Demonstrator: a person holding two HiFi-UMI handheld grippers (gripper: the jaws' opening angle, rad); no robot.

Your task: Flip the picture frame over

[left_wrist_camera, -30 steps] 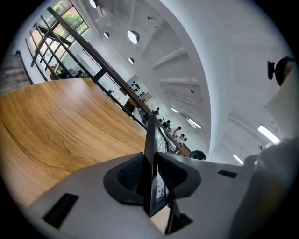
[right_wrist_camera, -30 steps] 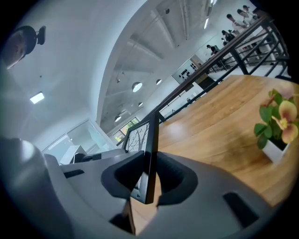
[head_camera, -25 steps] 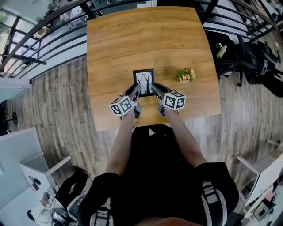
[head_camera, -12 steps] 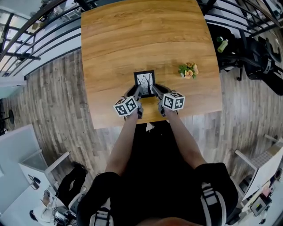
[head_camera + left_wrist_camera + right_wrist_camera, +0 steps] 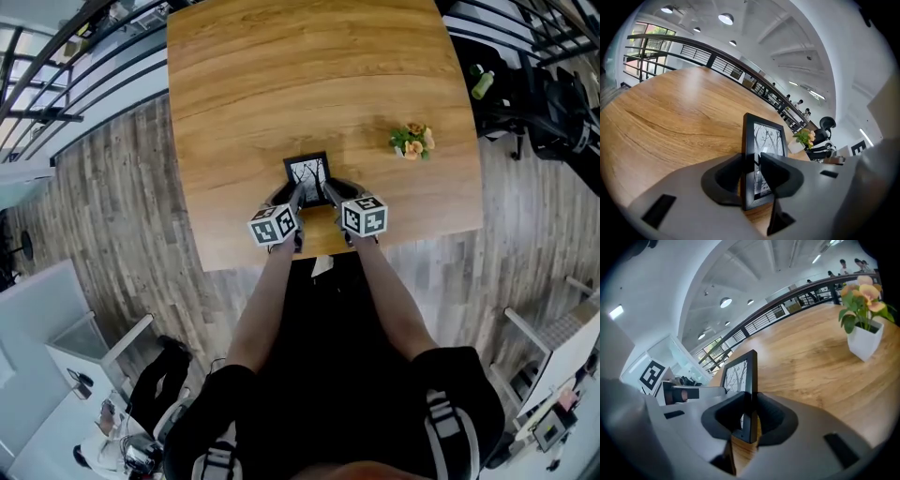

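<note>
A small black picture frame [image 5: 307,174] with a bare-tree print faces up over the wooden table [image 5: 281,75], near its front edge. My left gripper [image 5: 293,195] is at the frame's near-left corner. In the left gripper view its jaws are opening around the frame's left border [image 5: 749,140], and one pad looks slightly off the glass. My right gripper [image 5: 328,195] is shut on the frame's right border, which shows edge-on [image 5: 751,376] between the pads. I cannot tell whether the frame rests on the wood.
A small white pot of orange flowers [image 5: 412,142] stands to the frame's right, also seen in the right gripper view [image 5: 863,333]. The table's front edge [image 5: 319,255] lies just behind the grippers. A railing and chairs ring the table.
Both grippers have sunk toward the table top with the frame between them. The left jaws have spread wider.
</note>
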